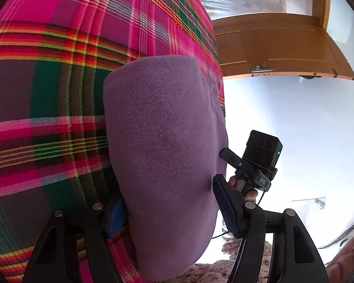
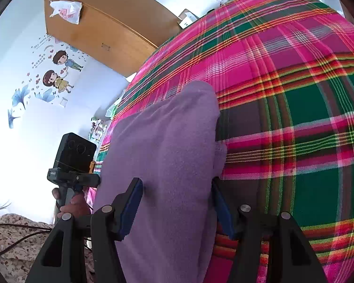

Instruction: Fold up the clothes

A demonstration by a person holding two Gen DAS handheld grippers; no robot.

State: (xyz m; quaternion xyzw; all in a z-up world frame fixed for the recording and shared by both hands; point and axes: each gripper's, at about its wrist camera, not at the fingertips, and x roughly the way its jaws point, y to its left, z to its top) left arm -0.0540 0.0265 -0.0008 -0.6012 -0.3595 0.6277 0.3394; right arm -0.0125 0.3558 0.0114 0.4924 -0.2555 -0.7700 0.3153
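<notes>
The purple fleece garment (image 1: 162,155) stands folded between both grippers over the pink plaid bedspread (image 1: 47,75). The left gripper (image 1: 170,210) clamps it, jaws spread by the thick fold, cloth rising toward 12 o'clock. The right gripper (image 2: 177,207) likewise grips the garment (image 2: 167,155), with the plaid (image 2: 295,94) from 12 to 3 o'clock.

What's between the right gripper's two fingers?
Right wrist view: a thick fold of the purple fleece garment fills the gap of the right gripper, both blue pads pressed against it. Plaid bedspread lies behind.
</notes>
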